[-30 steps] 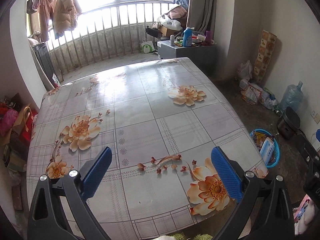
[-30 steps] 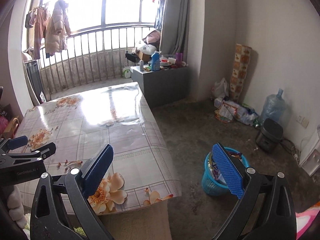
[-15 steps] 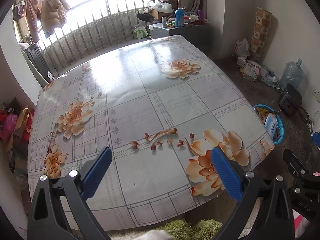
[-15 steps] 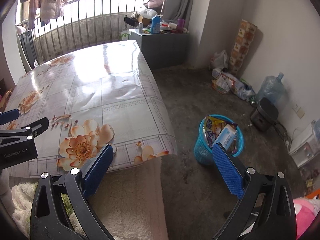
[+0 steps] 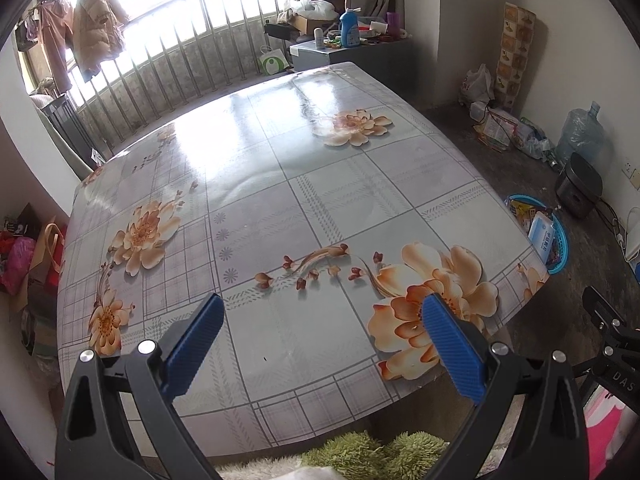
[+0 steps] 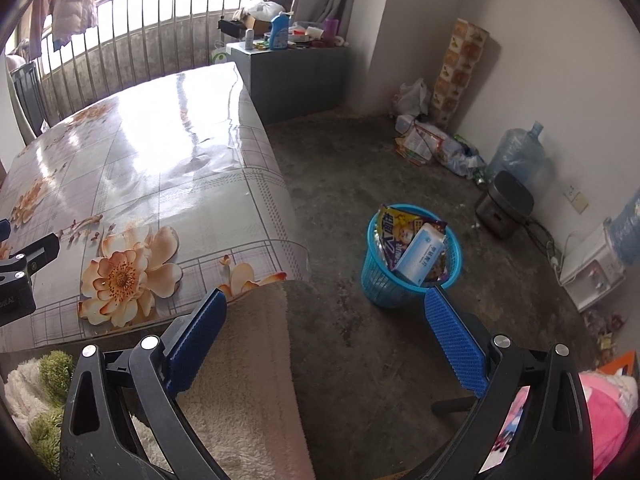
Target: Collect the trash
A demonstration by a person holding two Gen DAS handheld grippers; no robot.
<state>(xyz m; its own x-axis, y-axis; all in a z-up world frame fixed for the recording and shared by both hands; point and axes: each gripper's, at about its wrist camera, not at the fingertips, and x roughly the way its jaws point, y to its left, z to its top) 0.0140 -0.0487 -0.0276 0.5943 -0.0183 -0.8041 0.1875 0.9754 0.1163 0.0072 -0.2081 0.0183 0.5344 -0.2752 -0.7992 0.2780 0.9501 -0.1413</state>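
Observation:
A blue plastic trash basket [image 6: 376,280] stands on the concrete floor right of the table, holding a snack bag [image 6: 394,236] and a white-blue tissue pack [image 6: 420,254]. It also shows at the table's right edge in the left wrist view [image 5: 560,240]. My left gripper [image 5: 320,344] is open and empty above the near part of the floral tablecloth [image 5: 280,184]. My right gripper [image 6: 324,340] is open and empty, off the table's near right corner, short of the basket. No loose trash shows on the tabletop.
A grey cabinet [image 6: 296,72] with bottles stands behind the table. Bags and packets [image 6: 432,144], a water jug [image 6: 516,156] and a dark cooker [image 6: 506,204] line the right wall. A fluffy beige and green cover [image 6: 240,380] lies below the table's near edge.
Both grippers pulled back and up from the table, so the views tilt down more. The basket now sits closer to the middle of the right wrist view. Both grippers stay open.

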